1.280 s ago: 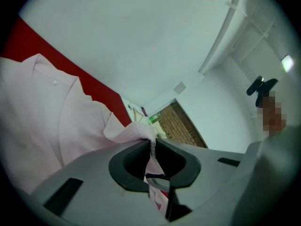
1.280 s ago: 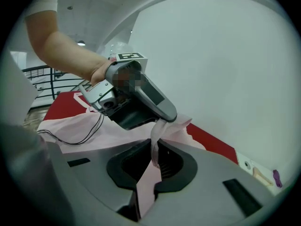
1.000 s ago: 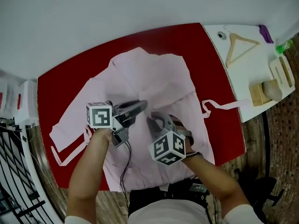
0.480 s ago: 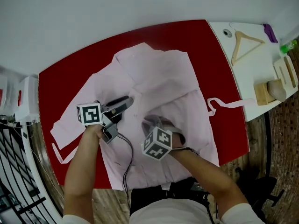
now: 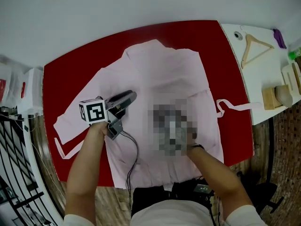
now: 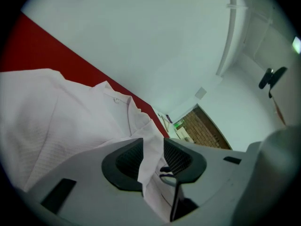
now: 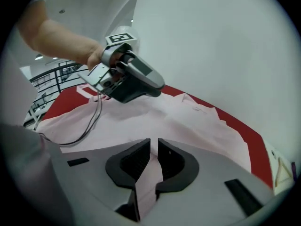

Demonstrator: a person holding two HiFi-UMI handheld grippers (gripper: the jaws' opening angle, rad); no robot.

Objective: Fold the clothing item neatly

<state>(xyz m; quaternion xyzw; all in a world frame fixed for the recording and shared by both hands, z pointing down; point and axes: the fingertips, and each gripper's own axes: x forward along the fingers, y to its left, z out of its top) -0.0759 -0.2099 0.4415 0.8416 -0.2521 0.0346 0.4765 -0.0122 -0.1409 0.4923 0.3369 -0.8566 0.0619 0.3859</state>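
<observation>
**Left gripper (image 5: 130, 96) slid out, both pinching shirt**

Leftward it went since a second ago, and its jaws had just been closing on a raised fold of the shirt (image 5: 160, 69). The right gripper (image 7: 154, 147), jaws barely eased apart, nipped a thin pleat, likely so the front could be carried over. The head view blurred it out and only its own view showed that grip. The shirt lay spread on the red table (image 5: 70, 74), with the hanger (image 5: 256, 46) beyond.
</observation>
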